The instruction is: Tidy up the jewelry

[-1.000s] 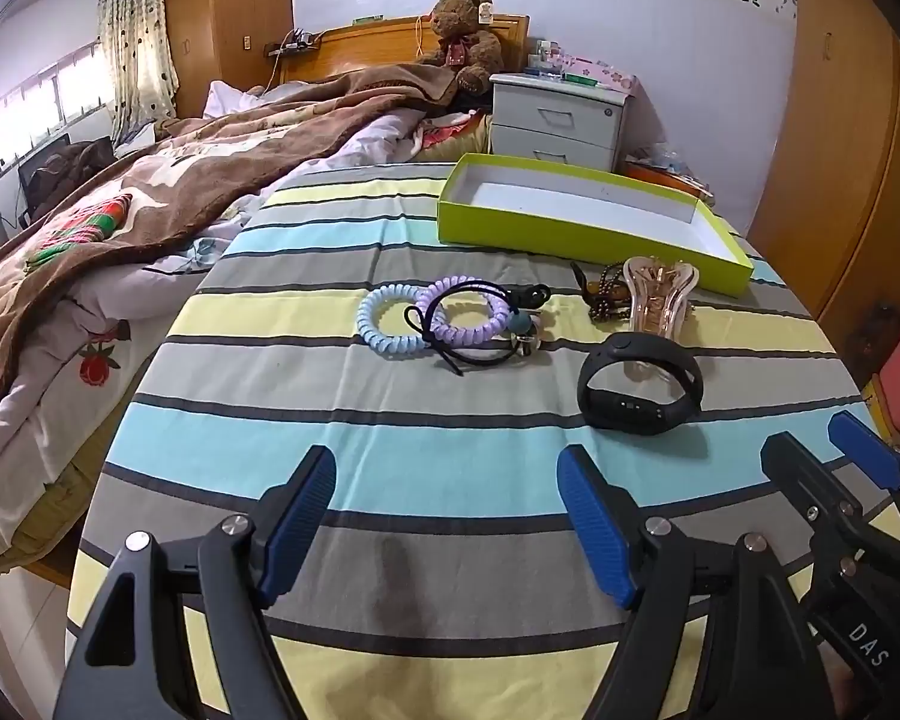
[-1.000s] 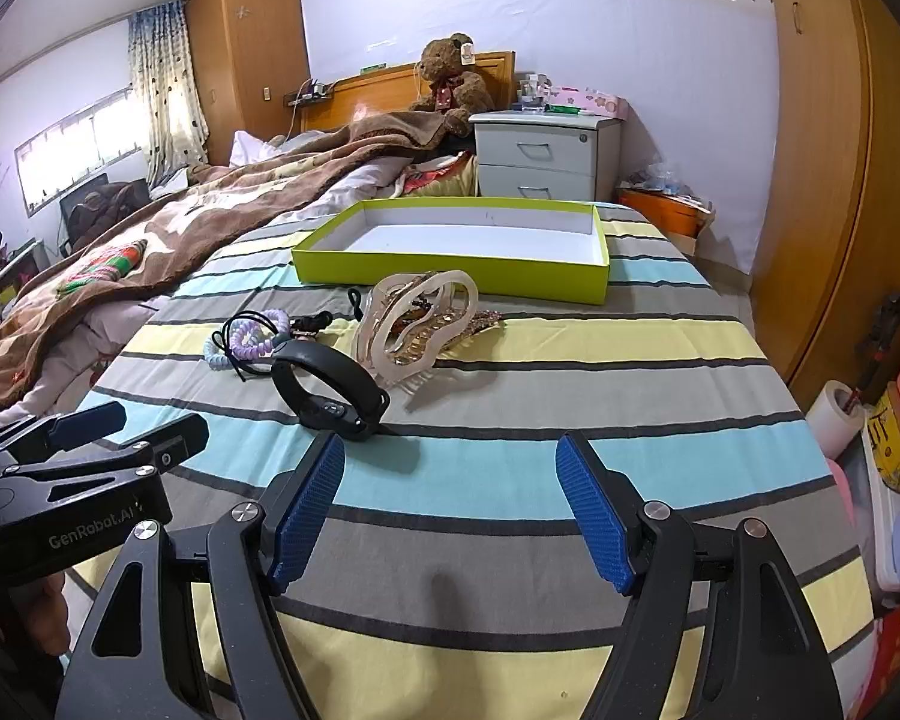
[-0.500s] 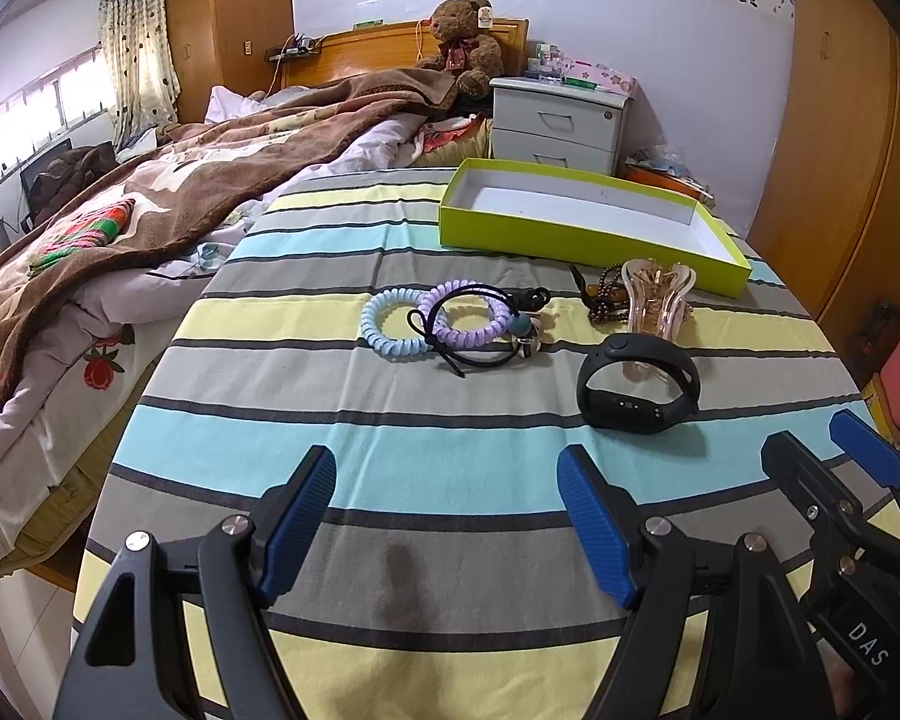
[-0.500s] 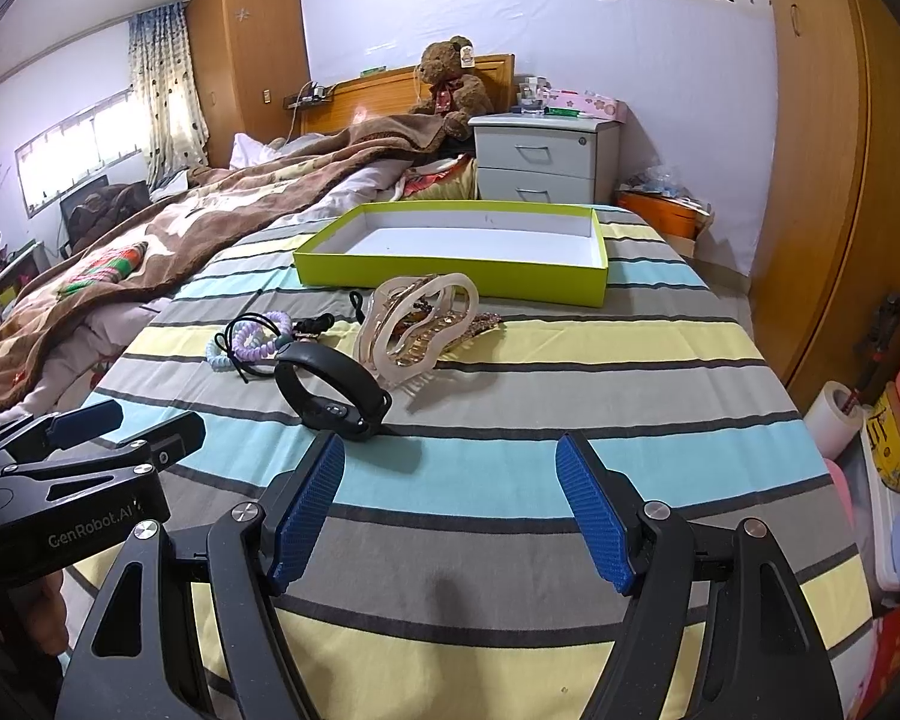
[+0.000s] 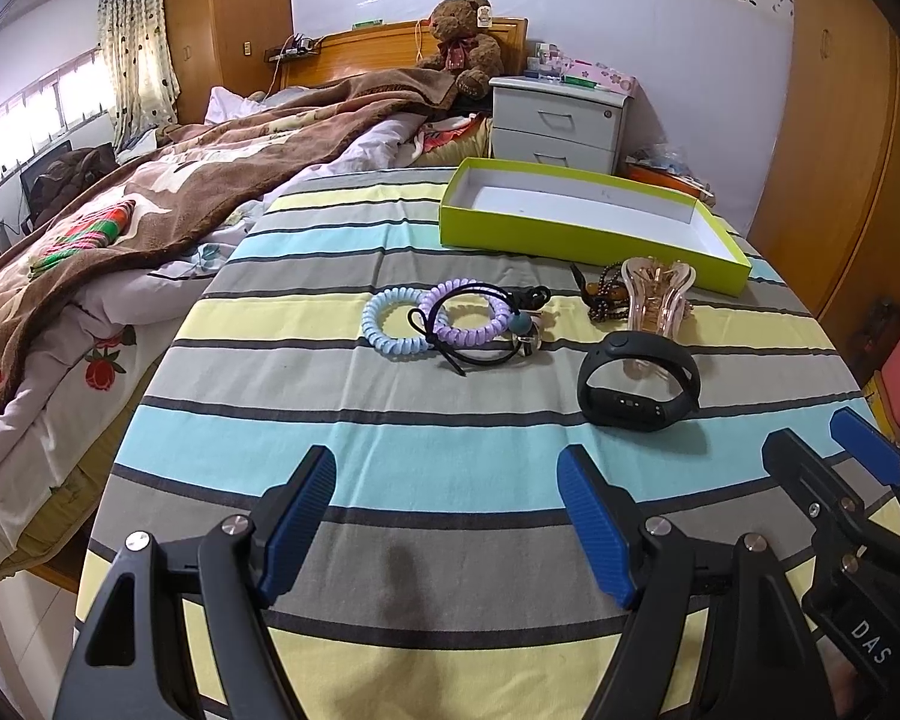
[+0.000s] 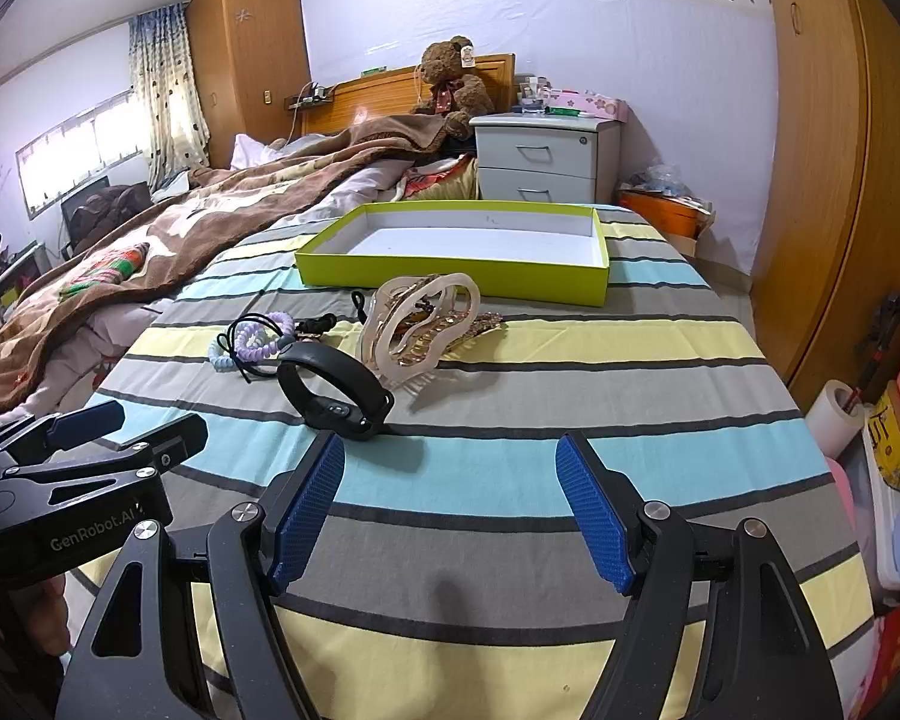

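The jewelry lies loose on the striped cloth (image 5: 390,462) just in front of the empty green box (image 5: 570,237), likely its destination: a black wristband (image 5: 639,387) nearest, a hair claw (image 6: 420,324), dark beads (image 5: 606,294) and coiled hair ties (image 5: 432,324) behind. Left gripper (image 5: 447,516) and right gripper (image 6: 450,507) hover short of them, both spread wide and holding nothing, seemingly poised for a first pick.

We see bare striped tabletop (image 5: 450,468) ahead of the left hand-held gripper (image 5: 447,519), up to the coil hair ties (image 5: 432,324). The black band (image 6: 330,390) sits just beyond the right hand-held gripper (image 6: 450,510); the hair claw (image 6: 420,324) blocks the green tray (image 6: 450,282).
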Demonstrator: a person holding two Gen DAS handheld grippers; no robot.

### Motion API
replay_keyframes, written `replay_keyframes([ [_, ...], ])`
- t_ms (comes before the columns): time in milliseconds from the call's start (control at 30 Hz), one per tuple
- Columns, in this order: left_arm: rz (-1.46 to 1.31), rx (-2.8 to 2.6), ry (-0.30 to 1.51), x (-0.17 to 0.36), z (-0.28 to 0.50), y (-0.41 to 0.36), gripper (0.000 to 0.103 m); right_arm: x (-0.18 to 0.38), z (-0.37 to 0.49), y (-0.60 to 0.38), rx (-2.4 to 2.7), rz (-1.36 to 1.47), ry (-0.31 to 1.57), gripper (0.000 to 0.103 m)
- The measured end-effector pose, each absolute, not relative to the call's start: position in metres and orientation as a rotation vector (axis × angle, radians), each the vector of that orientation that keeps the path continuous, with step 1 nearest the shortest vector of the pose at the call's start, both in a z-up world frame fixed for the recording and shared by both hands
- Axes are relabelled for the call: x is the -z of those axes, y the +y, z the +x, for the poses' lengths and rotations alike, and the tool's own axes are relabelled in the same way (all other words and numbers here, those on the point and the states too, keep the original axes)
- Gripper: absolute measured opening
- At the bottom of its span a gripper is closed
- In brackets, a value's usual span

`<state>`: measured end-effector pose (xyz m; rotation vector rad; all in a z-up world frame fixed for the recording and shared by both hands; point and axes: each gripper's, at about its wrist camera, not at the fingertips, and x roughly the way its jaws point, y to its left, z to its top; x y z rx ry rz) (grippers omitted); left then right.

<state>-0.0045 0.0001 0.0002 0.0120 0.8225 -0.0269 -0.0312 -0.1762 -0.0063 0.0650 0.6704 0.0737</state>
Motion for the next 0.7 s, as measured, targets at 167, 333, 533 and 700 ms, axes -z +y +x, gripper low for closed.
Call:
replay_keyframes([
  [167,0.014,0.028,0.818,-0.0002,-0.0061,0.0,0.078,0.0058,-0.0322,-0.1761,-0.073,0.066,0.671,0.073],
  [333,0.016,0.028,0.819,0.0003,-0.006,-0.0007,0.078,0.0056,-0.0327,-0.176,-0.073,0.066,0.671,0.073],
  [533,0.015,0.024,0.818,0.0004,-0.0063,-0.0007,0.078,0.0058,-0.0324,-0.176,-0.073,0.065,0.671,0.073],
  [700,0.015,0.023,0.82,0.0005,-0.0067,0.0002,0.078,0.0062,-0.0322,-0.1761,-0.074,0.066,0.671,0.073],
])
